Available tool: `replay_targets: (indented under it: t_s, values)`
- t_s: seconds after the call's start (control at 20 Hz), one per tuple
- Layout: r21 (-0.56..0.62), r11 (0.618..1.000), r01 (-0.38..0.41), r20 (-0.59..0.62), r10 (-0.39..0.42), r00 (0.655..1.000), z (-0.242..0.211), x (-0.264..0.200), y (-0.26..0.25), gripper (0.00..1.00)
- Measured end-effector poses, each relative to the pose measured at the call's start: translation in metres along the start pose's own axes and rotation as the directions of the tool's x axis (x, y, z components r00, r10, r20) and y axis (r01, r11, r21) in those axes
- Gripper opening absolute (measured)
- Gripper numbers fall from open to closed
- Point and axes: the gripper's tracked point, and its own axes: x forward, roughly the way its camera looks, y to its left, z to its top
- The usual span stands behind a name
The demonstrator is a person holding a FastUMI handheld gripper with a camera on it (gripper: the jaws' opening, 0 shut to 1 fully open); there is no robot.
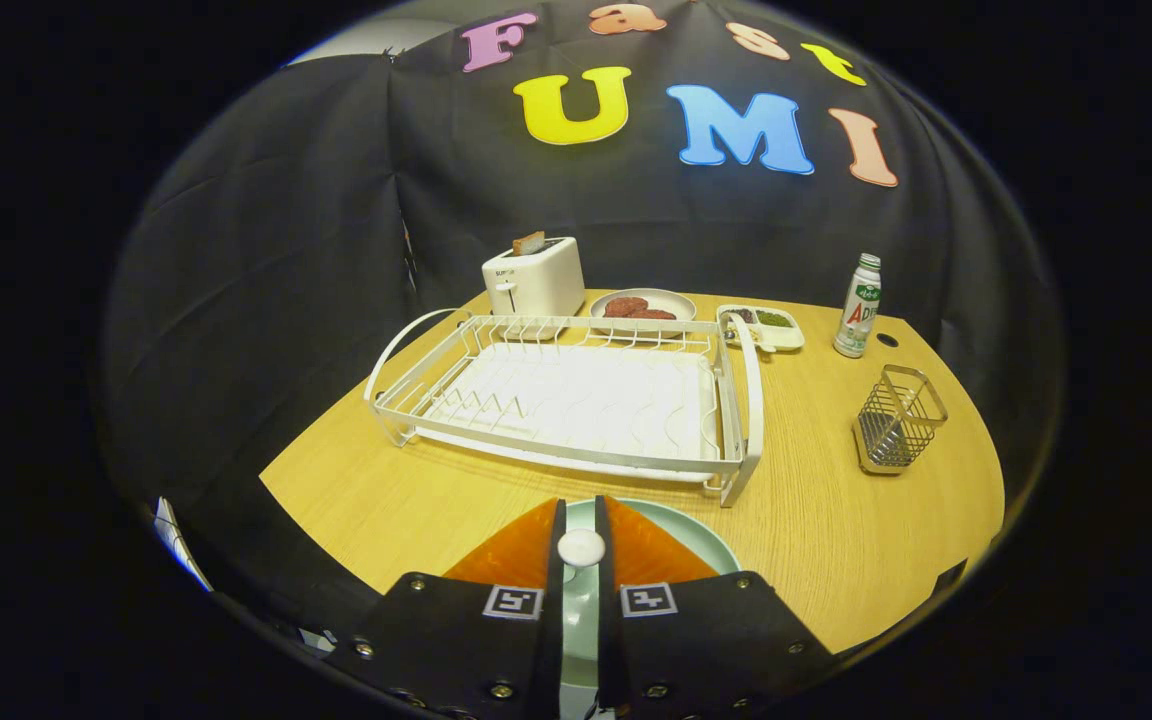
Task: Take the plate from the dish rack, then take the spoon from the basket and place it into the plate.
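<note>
My gripper [581,503] hovers over a pale green plate [701,535] that lies on the wooden table just in front of the dish rack. Its fingers stand close together and press on a white spoon [581,547], whose round end shows in the narrow gap between them, above the plate. The fingers cover most of the plate. The white wire dish rack [576,400] beyond the fingers holds nothing. To the right of the rack stands the small wire basket [898,420], with nothing visible in it.
Behind the rack stand a white toaster [534,280] with a slice in it, a plate of meat patties [642,308] and a small divided dish [762,324]. A white bottle [858,306] stands at the back right. The table's front edge is close below my fingers.
</note>
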Motion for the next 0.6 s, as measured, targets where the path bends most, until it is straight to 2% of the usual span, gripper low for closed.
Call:
replay_targets:
  t_s: [0.15,0.2,0.25,0.5,0.55,0.6]
  values:
    - [0.007,1.000,-0.005,0.011,0.005,1.000,0.009,0.003,-0.003,0.15]
    - [0.005,1.000,0.003,0.016,-0.003,1.000,0.012,0.005,-0.006,0.20]
    - [0.005,1.000,0.012,0.021,-0.012,1.000,0.016,0.004,-0.011,0.32]
    - [0.035,0.999,0.024,0.042,-0.025,0.999,0.031,0.009,-0.023,0.33]
    - [0.037,0.999,0.032,0.046,-0.033,0.998,0.035,0.011,-0.027,0.39]
    - [0.038,0.999,0.036,0.048,-0.038,0.998,0.037,0.011,-0.030,0.39]
